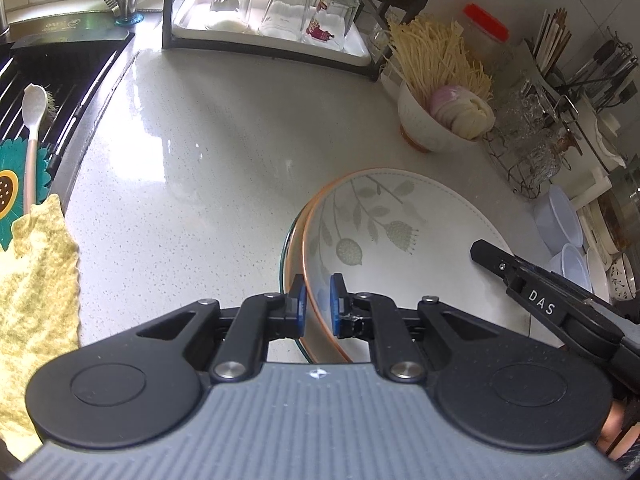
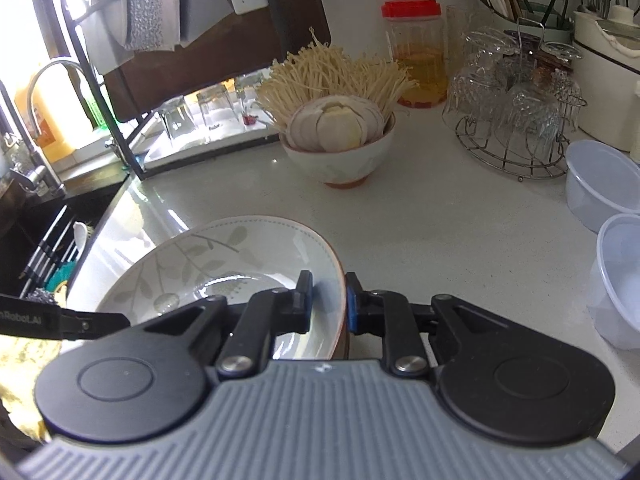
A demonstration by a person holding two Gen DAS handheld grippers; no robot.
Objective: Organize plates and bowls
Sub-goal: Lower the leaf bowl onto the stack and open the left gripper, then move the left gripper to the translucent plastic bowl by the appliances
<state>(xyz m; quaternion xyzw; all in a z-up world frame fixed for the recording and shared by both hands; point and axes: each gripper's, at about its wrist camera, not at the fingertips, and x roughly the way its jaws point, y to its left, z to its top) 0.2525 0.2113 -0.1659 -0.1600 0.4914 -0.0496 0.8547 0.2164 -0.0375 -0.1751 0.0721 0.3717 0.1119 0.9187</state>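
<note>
A white plate [image 1: 400, 220] with a leaf pattern and an orange rim lies low over the pale counter [image 1: 192, 168]. Just under its left edge shows a second, green-edged rim [image 1: 285, 256]. My left gripper [image 1: 318, 304] is shut on the plate's near-left rim, one blue pad on each side. In the right wrist view the same plate [image 2: 224, 264] has its right rim between the jaws of my right gripper [image 2: 328, 304]. The outer pad is at the rim, the inner finger stands off it, so this gripper is open. Each view shows a finger of the other gripper at the plate's edge.
A bowl of enoki mushrooms and sliced onion [image 2: 340, 152] stands behind the plate. Further back is a rack of upturned glasses [image 1: 280, 12]. To the right are a wire stand of glass cups [image 2: 512, 120] and clear plastic tubs [image 2: 604, 184]. The sink [image 1: 48, 80] and a yellow cloth [image 1: 36, 280] lie left.
</note>
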